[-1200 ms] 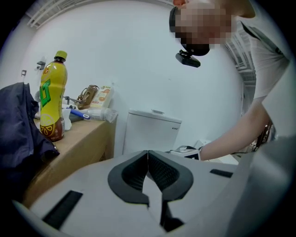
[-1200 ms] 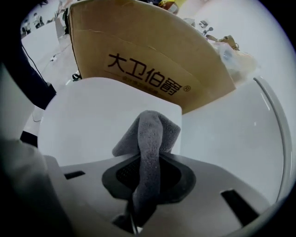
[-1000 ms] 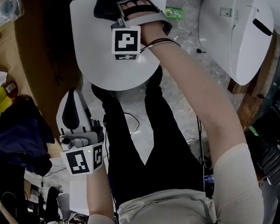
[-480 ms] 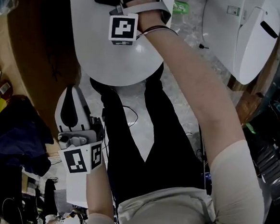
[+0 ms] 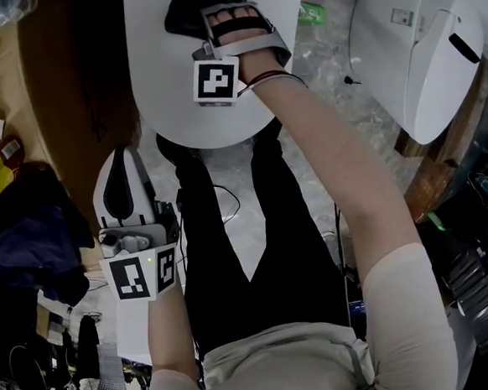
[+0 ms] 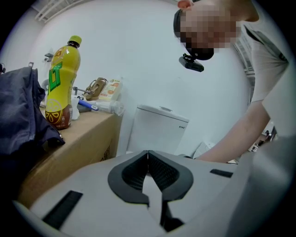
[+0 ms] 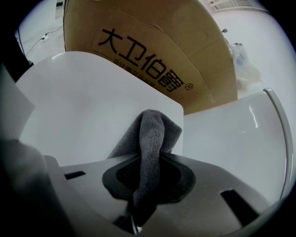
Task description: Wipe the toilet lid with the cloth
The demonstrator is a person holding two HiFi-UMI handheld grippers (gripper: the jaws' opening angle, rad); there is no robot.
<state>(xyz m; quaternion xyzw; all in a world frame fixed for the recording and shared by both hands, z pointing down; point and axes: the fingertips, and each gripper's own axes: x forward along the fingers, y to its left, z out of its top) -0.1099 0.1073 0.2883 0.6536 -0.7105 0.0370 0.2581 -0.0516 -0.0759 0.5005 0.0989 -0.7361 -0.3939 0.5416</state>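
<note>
The white toilet lid [image 5: 192, 102] lies closed at the top of the head view. My right gripper [image 5: 209, 15] rests on the far part of the lid, shut on a dark grey cloth [image 5: 184, 15] that presses against the surface. In the right gripper view the cloth [image 7: 153, 132] rises from between the jaws of the right gripper [image 7: 145, 173] onto the lid [image 7: 88, 106]. My left gripper [image 5: 127, 168] hangs lower left, off the toilet, beside the person's leg. In its own view the left gripper [image 6: 148, 155] has its jaws closed together with nothing held.
A big cardboard box [image 5: 69, 67] stands left of the toilet, carrying a yellow bottle [image 6: 62, 88] and dark clothing [image 6: 21, 115]. The toilet tank [image 6: 159, 129] stands behind. A second white toilet [image 5: 415, 52] sits at the upper right. Cables lie on the floor.
My right gripper slid the cloth up the lid and then back toward its front edge. The left gripper stayed where it was.
</note>
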